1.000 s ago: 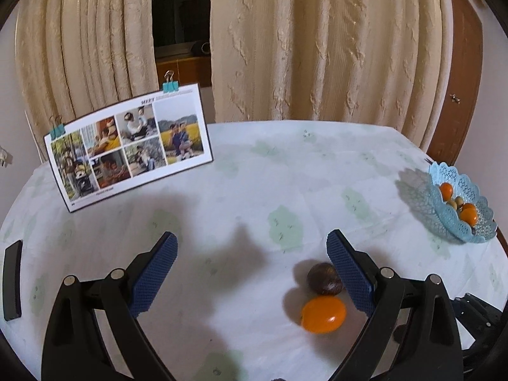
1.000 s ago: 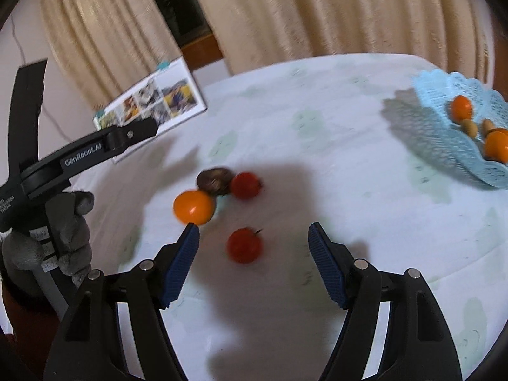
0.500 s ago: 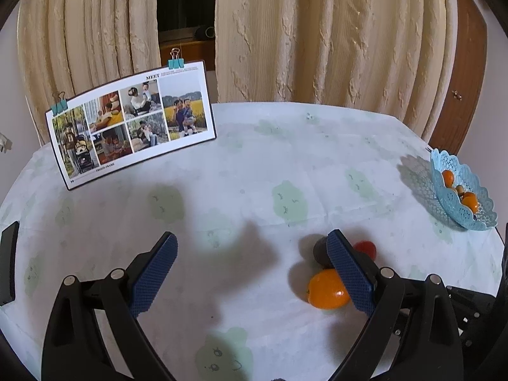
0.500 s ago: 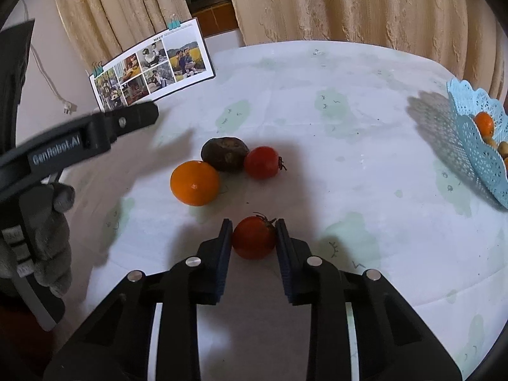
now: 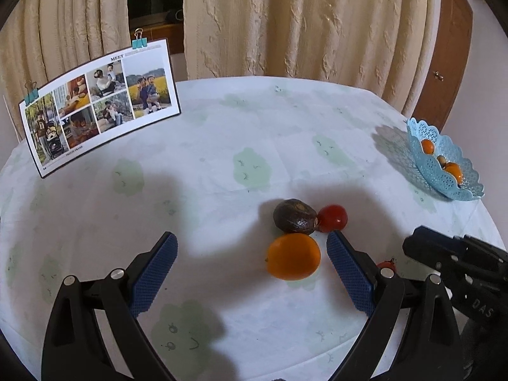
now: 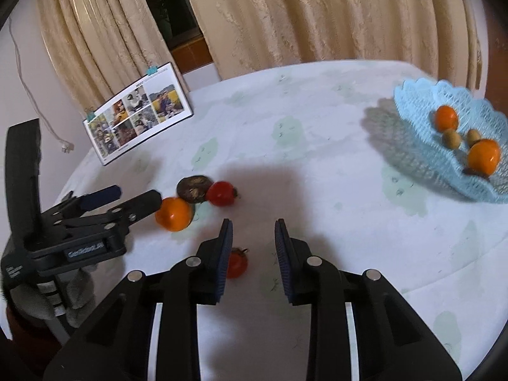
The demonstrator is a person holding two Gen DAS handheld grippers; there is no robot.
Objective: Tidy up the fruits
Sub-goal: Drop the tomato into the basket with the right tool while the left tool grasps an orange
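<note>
fruits: some lie in the blue basket (image 6: 422, 165); four wait on the table (image 5: 222, 158). left gripper (image 5: 250, 241) wide around the orange (image 5: 293, 255); right gripper (image 6: 254, 222) narrow, small tomato (image 6: 238, 265) apparently unclamped.

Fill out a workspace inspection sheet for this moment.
Surface: table under a pale cloth with green patches.
Job's things: orange, dark fruit and tomato clustered; small tomato apart; blue basket holding fruit.
Clutter: clipped photo card.
Grippers: left gripper open around the orange; right gripper nearly closed, small tomato beside one finger, seemingly not clamped.
Cables: white cord on the wall.
Surroundings: curtains, door.
</note>
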